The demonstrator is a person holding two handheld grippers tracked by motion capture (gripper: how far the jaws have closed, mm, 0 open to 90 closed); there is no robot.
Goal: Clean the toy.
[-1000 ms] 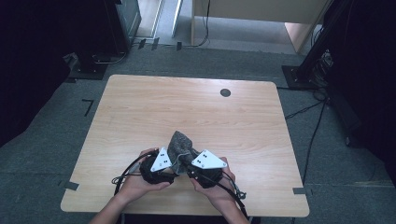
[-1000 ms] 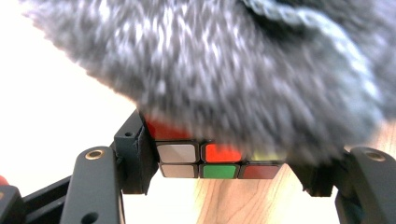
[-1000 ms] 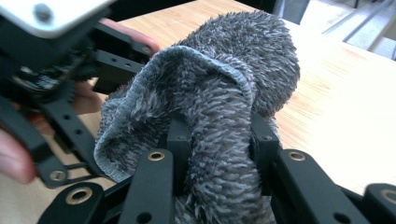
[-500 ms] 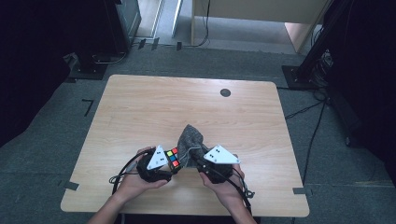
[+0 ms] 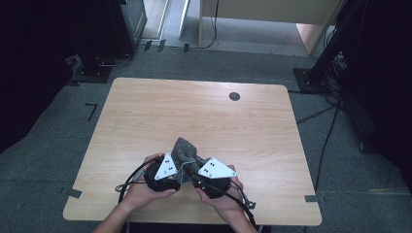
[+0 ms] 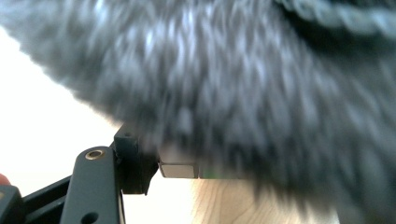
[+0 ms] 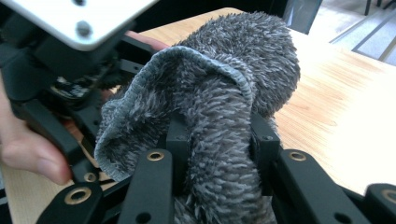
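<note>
Two hand-held grippers meet over a grey fuzzy cloth [image 5: 183,151] near the middle of the front edge of a wooden table [image 5: 160,111], seen from above. The left gripper [image 5: 171,171] and the right gripper [image 5: 196,171] sit side by side, each topped by a pale three-cornered plate that covers its jaws in the high view, so the grip itself cannot be read there. The right gripper view settles its side: the two black jaws stand on either side of a thick fold of the cloth [image 7: 219,107] and pinch it, the pile bulging above and below the pads. In the same view the left gripper [image 7: 70,84] shows close at the left, with part of the person's left hand [image 7: 28,149] wrapped under it, fingers cut off by the frame's edge. The left gripper view is badly blurred; the cloth [image 6: 243,84] hangs right in front of the lens and hides the right jaw entirely, leaving one black jaw and a strip of tabletop [image 6: 224,205] below. Its jaws are closed down, evidently on the cloth's edge, though the contact is smothered in fuzz. Black cables [image 5: 127,180] loop off toward the table's front left corner. A small dark round disc [image 5: 234,96] lies well apart, near the back edge.
</note>
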